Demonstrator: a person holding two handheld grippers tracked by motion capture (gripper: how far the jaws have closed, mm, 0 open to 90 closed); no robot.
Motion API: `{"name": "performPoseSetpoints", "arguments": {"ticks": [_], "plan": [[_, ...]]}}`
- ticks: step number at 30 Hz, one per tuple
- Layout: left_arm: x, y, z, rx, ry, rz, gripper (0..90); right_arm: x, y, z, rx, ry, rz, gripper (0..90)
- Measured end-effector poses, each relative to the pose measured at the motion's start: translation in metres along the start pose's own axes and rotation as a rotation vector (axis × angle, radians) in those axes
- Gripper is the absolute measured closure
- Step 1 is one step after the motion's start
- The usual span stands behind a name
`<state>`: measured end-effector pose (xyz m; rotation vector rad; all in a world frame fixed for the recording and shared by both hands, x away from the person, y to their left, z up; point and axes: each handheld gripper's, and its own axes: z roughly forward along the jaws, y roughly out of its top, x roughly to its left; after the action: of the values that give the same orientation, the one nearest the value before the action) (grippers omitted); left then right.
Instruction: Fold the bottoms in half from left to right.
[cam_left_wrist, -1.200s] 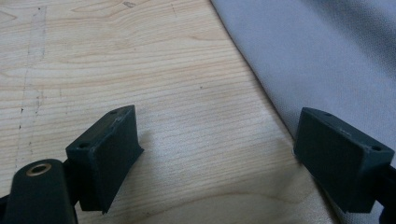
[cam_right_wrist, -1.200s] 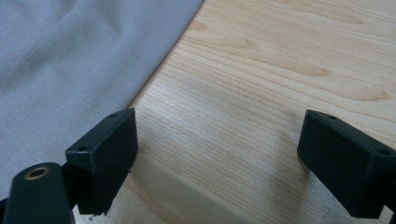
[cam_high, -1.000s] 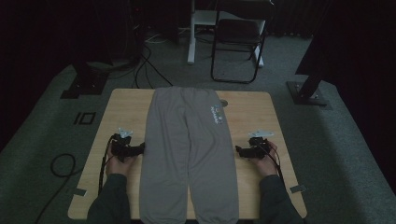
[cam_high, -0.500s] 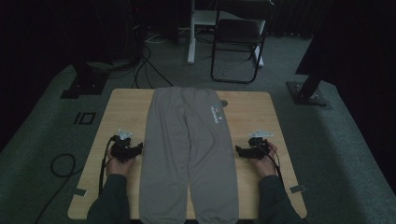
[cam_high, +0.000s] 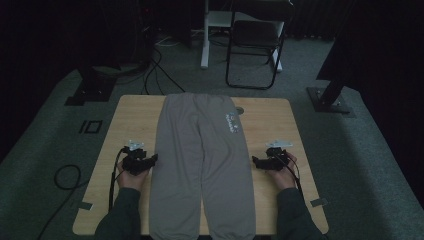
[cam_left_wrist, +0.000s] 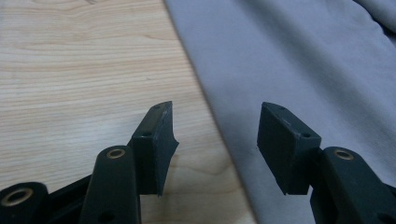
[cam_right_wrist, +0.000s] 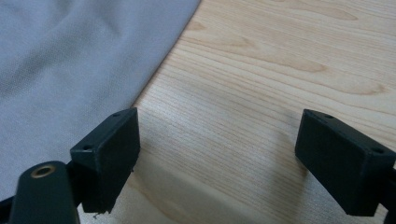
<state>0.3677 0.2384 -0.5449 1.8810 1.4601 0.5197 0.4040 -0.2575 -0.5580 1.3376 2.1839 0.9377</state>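
where frame ends, trousers (cam_high: 200, 170) cut off.

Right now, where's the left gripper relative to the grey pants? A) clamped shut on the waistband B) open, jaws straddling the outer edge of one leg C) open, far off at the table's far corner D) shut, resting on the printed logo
B: in the left gripper view the left gripper has its jaws apart, one over the bare table and one over the grey pants, with the leg's edge running between them.
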Motion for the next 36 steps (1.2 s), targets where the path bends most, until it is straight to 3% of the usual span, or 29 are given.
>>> {"name": "performPoseSetpoints", "arguments": {"ticks": [4, 10, 11, 13, 20, 24, 26, 31, 34, 36], "plan": [[-0.005, -0.001, 0.001, 0.000, 0.000, 0.013, 44.7, 0.000, 0.000, 0.000, 0.000, 0.000, 0.000, 14.2], [-0.016, -0.004, 0.004, 0.038, 0.018, 0.051, 43.5, 0.000, 0.000, 0.000, -0.001, 0.000, -0.001, 14.2], [-0.020, -0.007, 0.003, 0.044, 0.033, 0.085, 43.5, 0.000, 0.000, 0.000, 0.000, 0.000, 0.000, 14.2], [-0.021, -0.010, 0.001, 0.039, 0.039, 0.092, 43.6, 0.000, -0.001, -0.001, -0.001, 0.002, -0.003, 14.3], [-0.012, -0.011, -0.004, 0.044, 0.040, 0.076, 64.0, 0.002, -0.002, -0.002, -0.002, 0.003, -0.003, 15.3], [-0.009, -0.011, -0.005, 0.046, 0.030, 0.076, 72.7, 0.008, -0.005, -0.009, -0.010, 0.005, -0.004, 29.7], [-0.009, -0.011, -0.006, 0.047, 0.023, 0.078, 76.1, 0.015, -0.006, -0.012, -0.013, 0.011, -0.022, 32.2], [-0.012, -0.011, -0.006, 0.049, 0.020, 0.109, 84.5, 0.034, -0.002, -0.017, -0.052, 0.051, -0.053, 34.2], [-0.013, -0.011, -0.006, 0.055, 0.042, 0.130, 87.4, 0.043, -0.003, -0.018, -0.053, 0.100, -0.046, 34.5], [-0.012, -0.011, -0.007, 0.056, 0.052, 0.135, 87.8, 0.047, -0.004, -0.018, -0.051, 0.105, -0.051, 34.5]]}}
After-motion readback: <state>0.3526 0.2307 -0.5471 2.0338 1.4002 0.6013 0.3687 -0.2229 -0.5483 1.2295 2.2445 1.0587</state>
